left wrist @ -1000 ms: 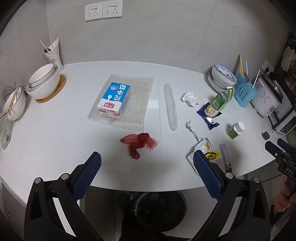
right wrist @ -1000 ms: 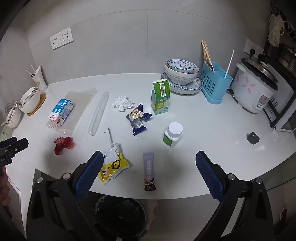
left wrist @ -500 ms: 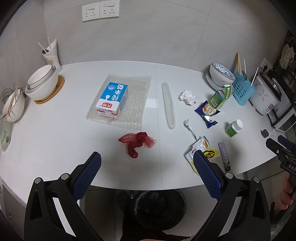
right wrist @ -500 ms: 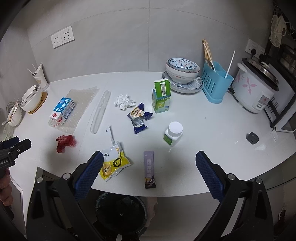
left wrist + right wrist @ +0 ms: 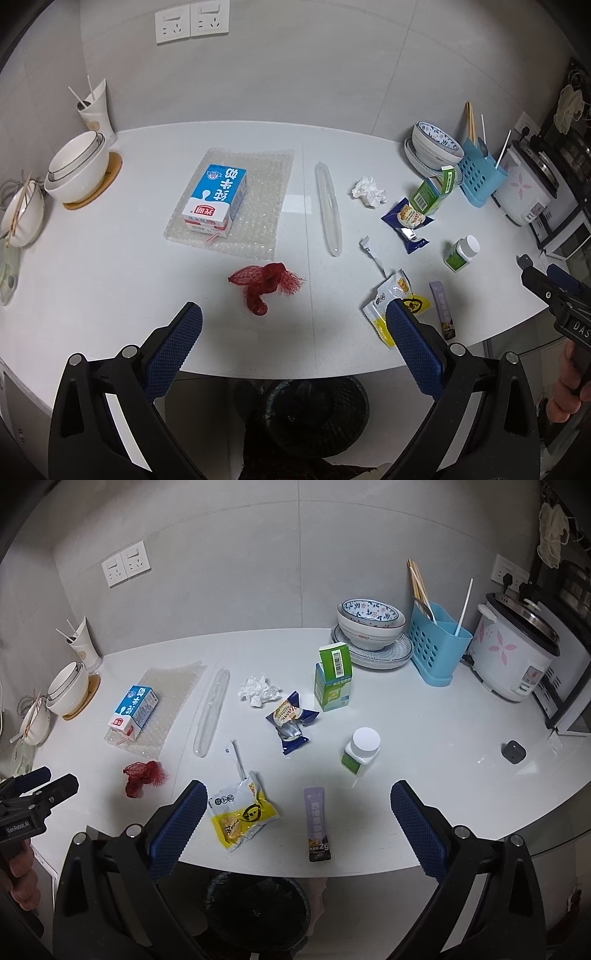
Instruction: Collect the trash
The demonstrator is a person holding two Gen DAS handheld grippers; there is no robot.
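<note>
Trash lies scattered on the white counter [image 5: 92,280]: a red net bag [image 5: 264,282] [image 5: 142,777], a blue milk carton [image 5: 216,199] [image 5: 133,710] on bubble wrap [image 5: 262,188], a crumpled tissue [image 5: 369,191] [image 5: 258,690], a blue snack wrapper [image 5: 291,720], a yellow packet [image 5: 240,812], a purple sachet [image 5: 317,823], a green box [image 5: 332,683] and a pill bottle [image 5: 362,751]. A black bin [image 5: 314,413] [image 5: 255,908] stands below the counter edge. My left gripper [image 5: 293,341] is open above the front edge, near the net bag. My right gripper [image 5: 295,821] is open over the packet and sachet.
Stacked bowls [image 5: 79,166] and a cup with sticks [image 5: 94,110] sit at the left. Patterned bowls on a plate [image 5: 371,627], a blue utensil holder [image 5: 439,642] and a rice cooker [image 5: 517,653] stand at the right. A long clear plastic sleeve [image 5: 328,206] lies mid-counter.
Both grippers have pulled back and risen slightly, so the counter looks a little smaller. Both stay open and nothing on the counter has moved.
</note>
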